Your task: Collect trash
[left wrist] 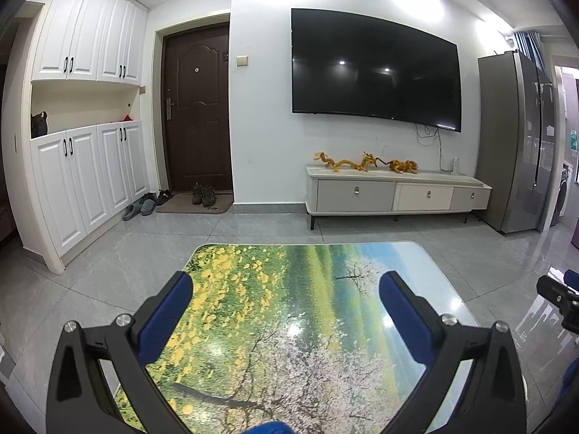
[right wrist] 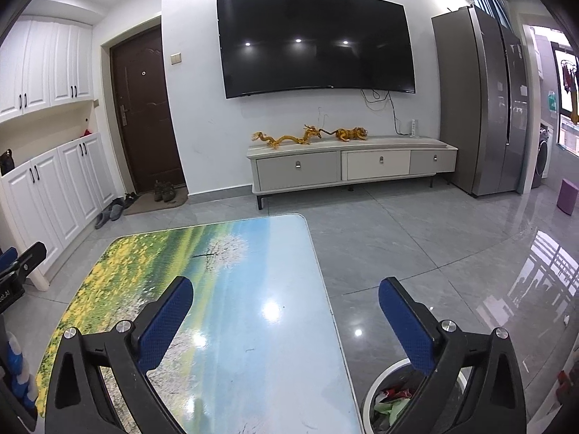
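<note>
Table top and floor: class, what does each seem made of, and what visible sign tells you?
Table top: probably glass or glossy laminate over a printed landscape; it mirrors the ceiling lights sharply. Floor: likely polished grey stone-look tiles; thin joint lines and window reflections show.

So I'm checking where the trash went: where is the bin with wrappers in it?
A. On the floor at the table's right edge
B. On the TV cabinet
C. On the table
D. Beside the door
A: the right wrist view shows the bin, with crumpled scraps inside, on the floor against the right side of the table, below the right gripper.
</note>
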`<state>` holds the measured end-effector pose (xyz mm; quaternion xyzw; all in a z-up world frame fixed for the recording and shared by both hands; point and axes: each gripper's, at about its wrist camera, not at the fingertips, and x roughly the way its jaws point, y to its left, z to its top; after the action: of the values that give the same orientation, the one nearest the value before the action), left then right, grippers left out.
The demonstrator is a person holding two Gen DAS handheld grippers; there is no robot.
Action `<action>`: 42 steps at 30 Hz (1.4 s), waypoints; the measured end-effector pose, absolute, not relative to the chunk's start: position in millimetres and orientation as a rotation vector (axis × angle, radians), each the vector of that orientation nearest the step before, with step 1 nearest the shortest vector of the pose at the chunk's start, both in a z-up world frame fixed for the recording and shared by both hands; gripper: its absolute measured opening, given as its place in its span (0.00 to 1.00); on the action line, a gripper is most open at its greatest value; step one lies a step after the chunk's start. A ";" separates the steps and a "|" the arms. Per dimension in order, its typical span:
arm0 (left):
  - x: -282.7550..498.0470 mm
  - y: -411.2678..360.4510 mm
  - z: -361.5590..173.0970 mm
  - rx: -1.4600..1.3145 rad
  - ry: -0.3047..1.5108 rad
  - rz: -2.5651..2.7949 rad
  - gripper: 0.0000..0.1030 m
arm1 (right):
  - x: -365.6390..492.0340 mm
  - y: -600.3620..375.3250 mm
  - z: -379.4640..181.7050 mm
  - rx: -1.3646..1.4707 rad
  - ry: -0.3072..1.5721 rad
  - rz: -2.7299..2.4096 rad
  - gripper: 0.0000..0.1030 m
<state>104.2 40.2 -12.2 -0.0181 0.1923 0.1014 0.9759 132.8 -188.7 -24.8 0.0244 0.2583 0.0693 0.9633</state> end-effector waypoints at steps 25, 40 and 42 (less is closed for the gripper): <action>140.1 18.8 -25.0 -0.005 0.429 0.156 1.00 | 155.6 -208.4 -43.3 0.010 0.544 0.044 1.00; 146.0 20.6 -30.9 0.001 0.472 0.131 1.00 | 155.0 -211.4 -42.5 -0.001 0.539 0.028 1.00; 146.4 21.0 -32.2 -0.001 0.481 0.125 1.00 | 153.9 -212.0 -42.2 -0.001 0.539 0.030 1.00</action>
<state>146.4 21.0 -32.2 -0.0005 0.2378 0.0620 0.9693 153.9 -212.0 -42.2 -0.0005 0.2662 0.0150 0.9638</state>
